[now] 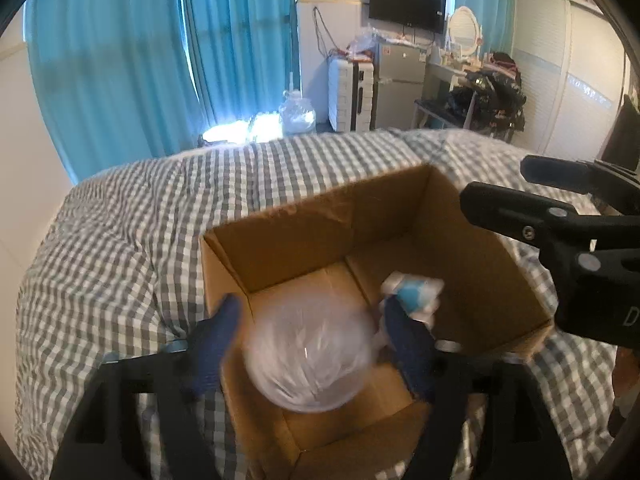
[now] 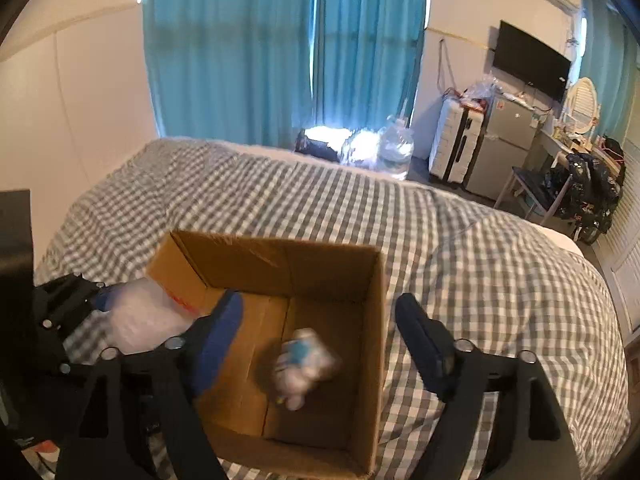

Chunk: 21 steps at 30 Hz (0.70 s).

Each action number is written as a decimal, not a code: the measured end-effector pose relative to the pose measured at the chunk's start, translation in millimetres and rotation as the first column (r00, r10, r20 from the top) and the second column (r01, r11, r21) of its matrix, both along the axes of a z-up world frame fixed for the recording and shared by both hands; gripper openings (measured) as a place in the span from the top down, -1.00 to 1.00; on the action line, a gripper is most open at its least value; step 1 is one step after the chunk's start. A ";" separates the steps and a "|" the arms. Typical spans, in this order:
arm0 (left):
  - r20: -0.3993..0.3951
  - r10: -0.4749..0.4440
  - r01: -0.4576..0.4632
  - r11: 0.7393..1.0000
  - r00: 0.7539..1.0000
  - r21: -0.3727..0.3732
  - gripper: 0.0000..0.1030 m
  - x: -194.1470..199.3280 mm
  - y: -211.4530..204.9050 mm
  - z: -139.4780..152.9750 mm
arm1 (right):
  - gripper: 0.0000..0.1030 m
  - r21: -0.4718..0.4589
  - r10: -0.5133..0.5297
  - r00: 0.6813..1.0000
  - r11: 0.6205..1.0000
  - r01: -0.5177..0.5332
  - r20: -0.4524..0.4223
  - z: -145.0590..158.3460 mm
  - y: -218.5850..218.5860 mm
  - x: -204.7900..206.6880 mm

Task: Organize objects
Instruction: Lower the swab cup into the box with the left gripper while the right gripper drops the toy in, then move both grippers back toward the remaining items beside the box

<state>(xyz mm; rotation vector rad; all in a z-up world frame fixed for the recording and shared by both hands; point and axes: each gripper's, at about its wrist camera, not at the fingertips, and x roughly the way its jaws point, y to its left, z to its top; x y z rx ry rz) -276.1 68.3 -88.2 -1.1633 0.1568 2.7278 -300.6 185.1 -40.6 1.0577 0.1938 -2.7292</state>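
An open cardboard box sits on the checked bed. A white and blue packet is inside it, blurred by motion. My left gripper is open above the box's near left part, and a blurred clear plastic bag is between its fingers; I cannot tell if they touch it. My right gripper is open and empty over the box's right wall. It shows at the right of the left wrist view.
The grey and white checked bedcover spreads around the box. Beyond the bed stand teal curtains, a white suitcase, a small fridge, a wall TV and a cluttered chair.
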 end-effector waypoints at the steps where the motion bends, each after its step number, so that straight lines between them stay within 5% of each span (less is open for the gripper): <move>1: -0.021 -0.003 0.003 1.000 1.000 0.007 -0.83 6.0 -0.9 7.0 | -0.54 -0.004 -0.007 1.000 1.000 0.007 -0.008 5.8 2.1 4.4; 16: -0.226 0.021 -0.026 0.999 0.974 -0.018 -1.00 110.3 -17.8 145.8 | -0.71 -0.008 -0.031 0.983 1.000 0.030 -0.181 144.1 7.2 133.0; 21: -0.244 0.028 -0.031 0.999 0.969 -0.009 -1.00 144.9 -32.9 162.8 | -0.78 0.029 -0.005 0.975 1.000 0.011 -0.222 165.4 -3.1 181.6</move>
